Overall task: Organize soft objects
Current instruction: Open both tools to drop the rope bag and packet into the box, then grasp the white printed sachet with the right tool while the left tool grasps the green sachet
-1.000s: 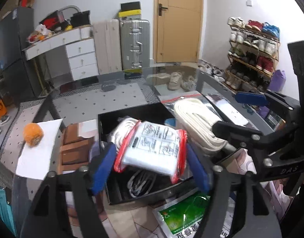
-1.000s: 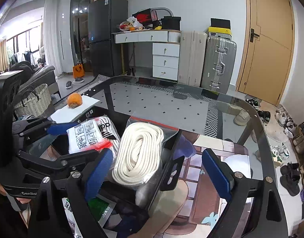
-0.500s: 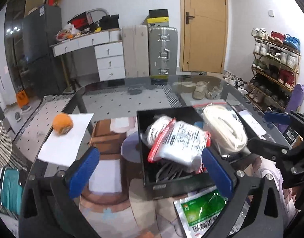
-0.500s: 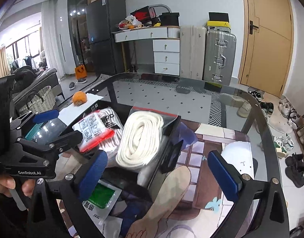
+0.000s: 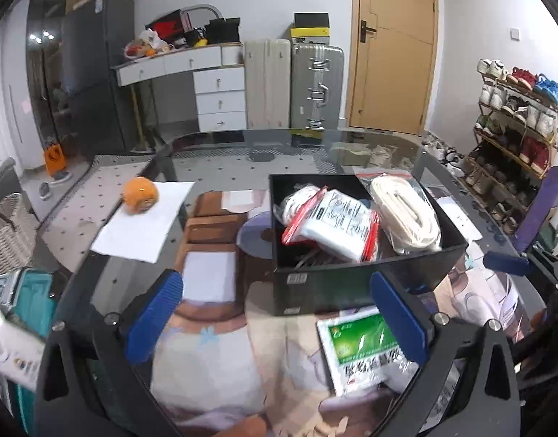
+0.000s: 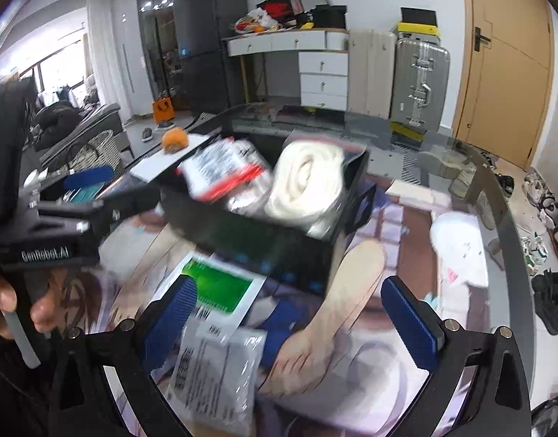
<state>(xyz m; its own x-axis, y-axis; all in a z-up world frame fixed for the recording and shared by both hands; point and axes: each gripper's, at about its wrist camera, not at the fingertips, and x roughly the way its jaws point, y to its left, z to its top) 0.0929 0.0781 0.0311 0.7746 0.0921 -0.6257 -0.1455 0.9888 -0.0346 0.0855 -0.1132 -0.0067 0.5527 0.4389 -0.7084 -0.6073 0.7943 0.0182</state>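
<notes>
Left wrist view shows the left gripper [image 5: 275,313] spread and empty, near the black box [image 5: 366,280]; the right gripper [image 6: 297,317] is spread too. Next, lower squarely over the green-labelled packet [image 5: 366,353] lying just beside the box's near wall, pinching mid-body so the slack film doesn't slip.

Black box [image 5: 366,284], frame centre: holds red-edged white pouch [image 5: 333,224], tilted, and bagged white rope coil [image 5: 406,215]. Green-labelled packet [image 5: 366,353] lies flat, lower right, before box.
</notes>
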